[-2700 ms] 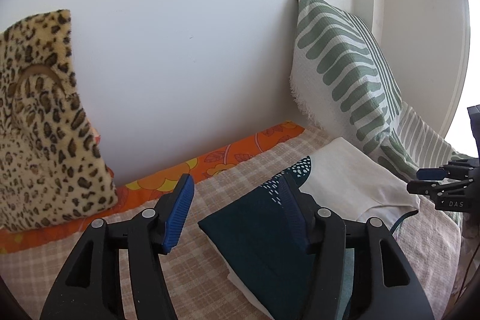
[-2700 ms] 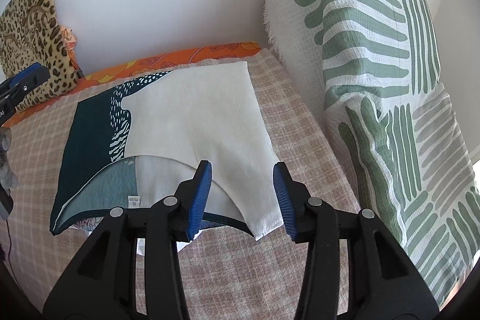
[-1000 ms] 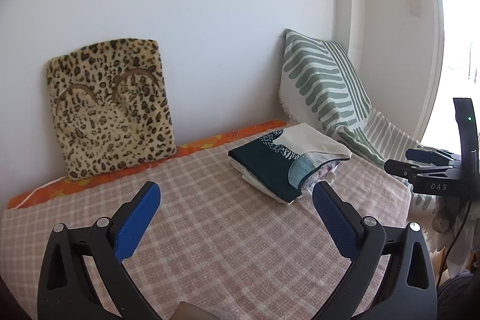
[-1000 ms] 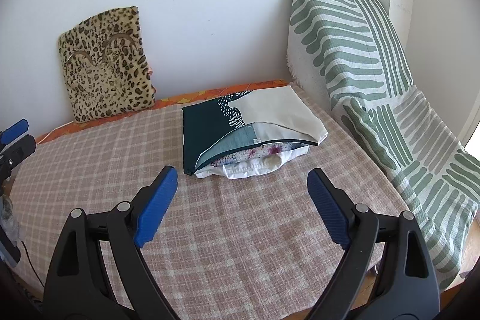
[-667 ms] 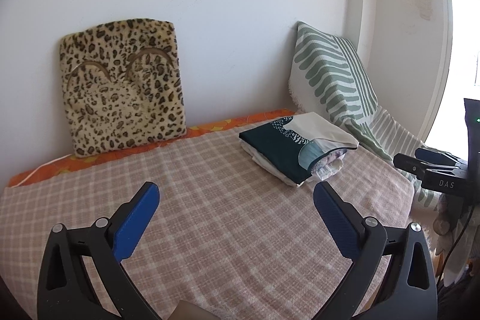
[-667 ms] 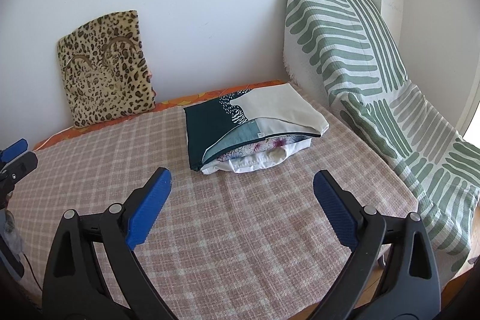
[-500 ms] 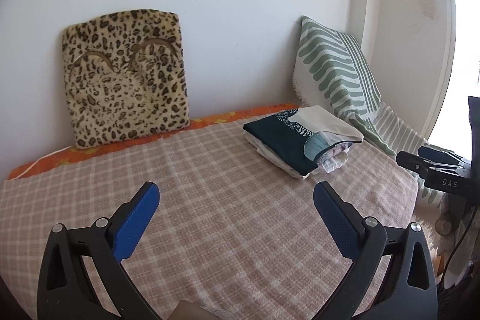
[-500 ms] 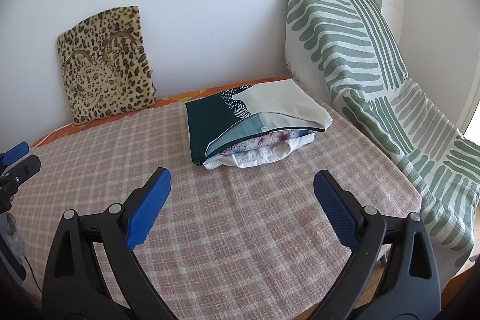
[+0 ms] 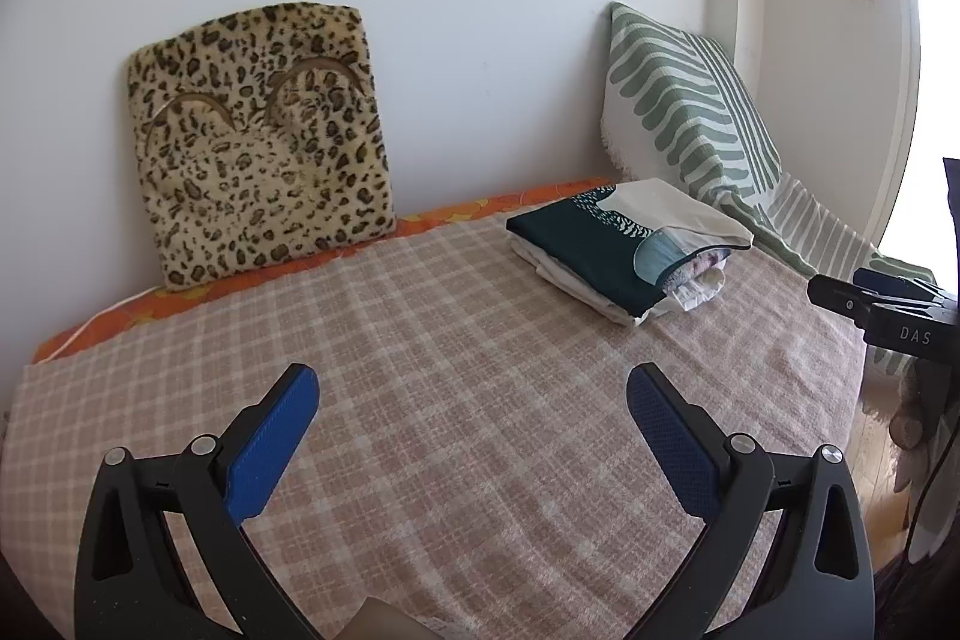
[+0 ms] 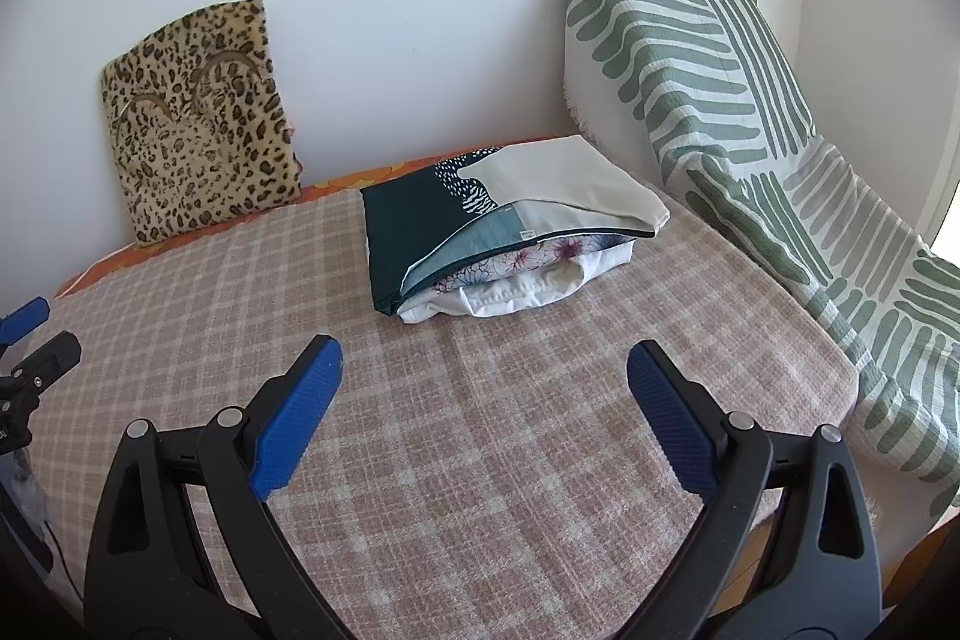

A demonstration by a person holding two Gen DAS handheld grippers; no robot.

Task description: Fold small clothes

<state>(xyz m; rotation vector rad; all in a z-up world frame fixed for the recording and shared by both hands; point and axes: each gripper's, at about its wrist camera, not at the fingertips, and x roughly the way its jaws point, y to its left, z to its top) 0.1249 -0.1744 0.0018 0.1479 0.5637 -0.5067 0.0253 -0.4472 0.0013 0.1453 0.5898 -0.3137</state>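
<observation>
Teal and cream cloth tops the folded stack (image 10: 510,244), which sits on the checked blanket (image 10: 480,460) of the bed, toward the back, just beside the green-striped cushion (image 10: 690,58) and well apart from the leopard cushion (image 10: 198,124). I hold my right gripper (image 10: 480,400) low over the blanket with its jaws spread wide and nothing between them; the stack lies straight ahead of it, a little left of centre. My left gripper (image 9: 468,418) is likewise empty, jaws spread wide, and from it the stack (image 9: 630,250) lies ahead and off to the right, farther away. So I judge the right hand the nearer one for any further touch. The stack's long axis runs roughly across the right view, from the leopard cushion's side toward the striped cushion, with its open, layered edge facing my jaws and a white floral garment (image 10: 528,280) bulging out underneath. I read the folding as done or nearly so; only that bulge might want tucking.
</observation>
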